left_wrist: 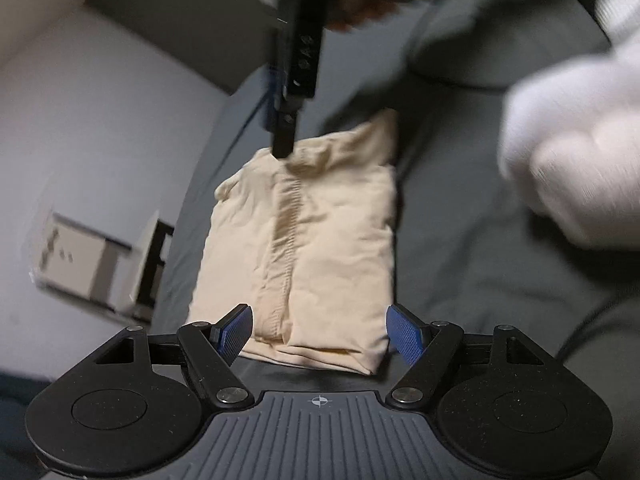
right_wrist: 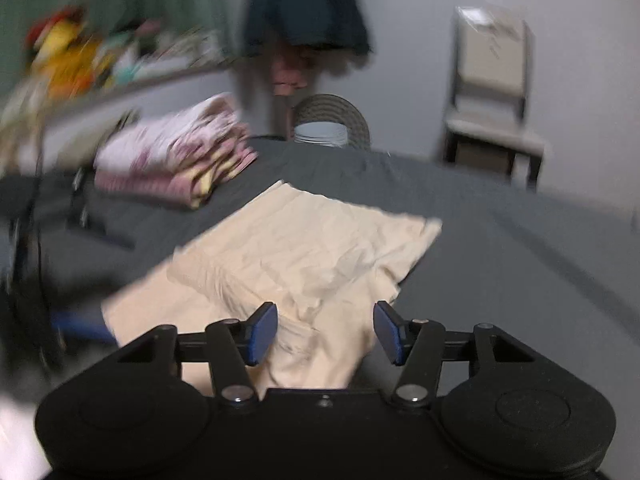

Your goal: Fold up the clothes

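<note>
Garment [left_wrist: 296, 248] lies folded mid-frame on the bed [left_wrist: 460, 280], both claws [left_wrist: 320, 330] [right_wrist: 325, 332] spread and empty; little seems left.

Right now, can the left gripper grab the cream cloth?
Probably yes. The left gripper is open, the cream cloth's near edge lies between its fingers, and nothing blocks it.

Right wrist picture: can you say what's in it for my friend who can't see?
A folded cream cloth lies on a grey sheet under the open right gripper. Behind are folded pink clothes and a chair.
</note>
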Demonstrator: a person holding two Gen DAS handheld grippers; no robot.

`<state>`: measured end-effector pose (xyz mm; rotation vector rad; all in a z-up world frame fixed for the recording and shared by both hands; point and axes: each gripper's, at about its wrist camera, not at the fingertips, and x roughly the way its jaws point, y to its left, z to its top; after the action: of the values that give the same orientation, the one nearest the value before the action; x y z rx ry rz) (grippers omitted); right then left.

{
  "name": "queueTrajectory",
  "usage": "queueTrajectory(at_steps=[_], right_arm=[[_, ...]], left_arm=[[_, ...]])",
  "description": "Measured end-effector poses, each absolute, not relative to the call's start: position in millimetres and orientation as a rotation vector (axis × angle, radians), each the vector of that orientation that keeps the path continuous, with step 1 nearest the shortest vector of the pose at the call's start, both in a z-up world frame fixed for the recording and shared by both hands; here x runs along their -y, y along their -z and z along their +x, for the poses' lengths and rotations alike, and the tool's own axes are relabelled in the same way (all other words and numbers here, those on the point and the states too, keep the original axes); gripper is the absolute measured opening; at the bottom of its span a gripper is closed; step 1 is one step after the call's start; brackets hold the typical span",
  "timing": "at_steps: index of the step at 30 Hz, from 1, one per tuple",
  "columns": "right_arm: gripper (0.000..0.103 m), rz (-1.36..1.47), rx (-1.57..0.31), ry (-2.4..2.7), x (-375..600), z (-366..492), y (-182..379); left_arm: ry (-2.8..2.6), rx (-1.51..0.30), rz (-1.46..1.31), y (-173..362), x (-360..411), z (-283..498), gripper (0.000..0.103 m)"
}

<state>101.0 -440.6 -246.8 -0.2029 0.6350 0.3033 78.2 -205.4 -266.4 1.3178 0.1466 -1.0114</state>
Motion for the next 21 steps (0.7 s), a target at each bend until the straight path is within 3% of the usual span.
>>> queueTrajectory(at_steps=[6,10,21], right_arm=[[0.037,-0.723,-0.605,-0.498,387,45,253],[0.037,-1.019,-0.590,-0.507,354,23,278],[0.037,-1.290,-0.545,-0.429,347,11,314]], left_arm=[[1.042,0.036,1.577,281,212,55,0.074],[1.047,0.110,1.677,289,214,46,0.074],[0.940,0.191,1.808,308,236,43,0.074]])
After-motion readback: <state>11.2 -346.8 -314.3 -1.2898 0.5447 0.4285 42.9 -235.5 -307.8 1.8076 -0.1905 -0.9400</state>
